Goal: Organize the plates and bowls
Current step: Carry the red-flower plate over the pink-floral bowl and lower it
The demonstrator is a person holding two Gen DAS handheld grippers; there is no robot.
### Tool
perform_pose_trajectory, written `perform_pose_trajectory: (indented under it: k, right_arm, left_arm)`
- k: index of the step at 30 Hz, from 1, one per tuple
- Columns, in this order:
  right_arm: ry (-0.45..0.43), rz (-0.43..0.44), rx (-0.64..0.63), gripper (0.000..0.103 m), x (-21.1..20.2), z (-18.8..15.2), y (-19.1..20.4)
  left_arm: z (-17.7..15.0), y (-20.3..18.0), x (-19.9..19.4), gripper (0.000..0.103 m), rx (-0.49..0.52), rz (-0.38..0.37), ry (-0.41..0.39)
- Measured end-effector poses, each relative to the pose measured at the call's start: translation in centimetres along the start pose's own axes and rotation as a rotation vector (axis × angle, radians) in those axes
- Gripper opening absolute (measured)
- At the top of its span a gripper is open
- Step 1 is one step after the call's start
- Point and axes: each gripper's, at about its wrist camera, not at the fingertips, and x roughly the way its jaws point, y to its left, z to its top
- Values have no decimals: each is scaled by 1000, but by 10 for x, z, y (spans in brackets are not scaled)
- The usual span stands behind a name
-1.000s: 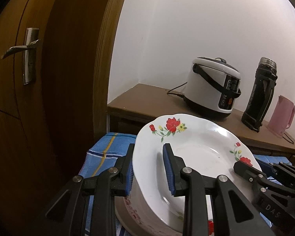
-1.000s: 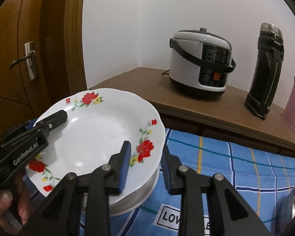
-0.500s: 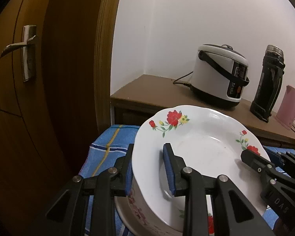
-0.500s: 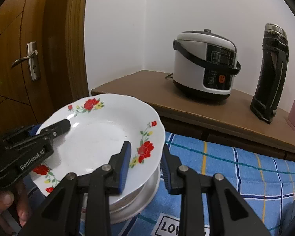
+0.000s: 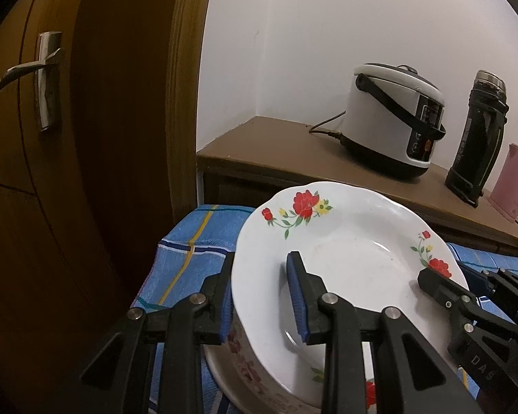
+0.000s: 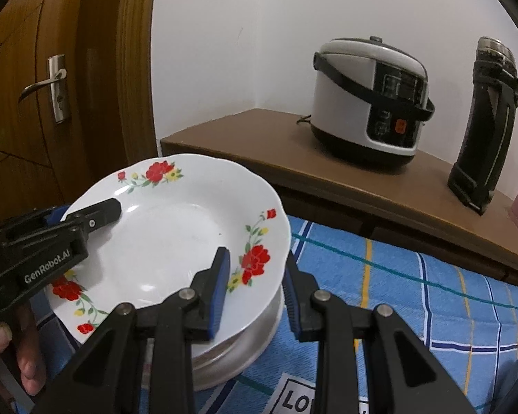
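Both grippers hold one white plate with red flowers (image 5: 355, 262) (image 6: 176, 234) by opposite rims. My left gripper (image 5: 260, 269) is shut on its left rim, one blue pad on top and one beneath. My right gripper (image 6: 255, 265) is shut on the right rim beside a red flower. Each gripper also shows in the other's view: the right gripper (image 5: 442, 286) and the left gripper (image 6: 100, 212). The plate hangs slightly tilted just above a stack of white dishes (image 6: 245, 348) (image 5: 245, 362) on the cloth.
A blue checked cloth (image 6: 397, 293) covers the table. Behind it a brown shelf (image 5: 276, 151) carries a rice cooker (image 5: 390, 120), a black thermos (image 5: 476, 138) and a pink kettle (image 5: 512, 183). A wooden door with a handle (image 5: 34, 69) stands left. A person's fingers (image 6: 17, 355) show at lower left.
The plate has come up a little off the stack, with both grippers still clamped on its rims. The left view has tipped slightly.
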Motion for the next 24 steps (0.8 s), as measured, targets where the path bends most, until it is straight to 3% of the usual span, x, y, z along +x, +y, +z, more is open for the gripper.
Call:
perform_pose_trajectory:
  k: [24]
  right_arm:
    - [56, 30, -4, 31, 9, 1, -1]
  left_arm:
    - [-1, 6, 3, 31, -41, -19, 74]
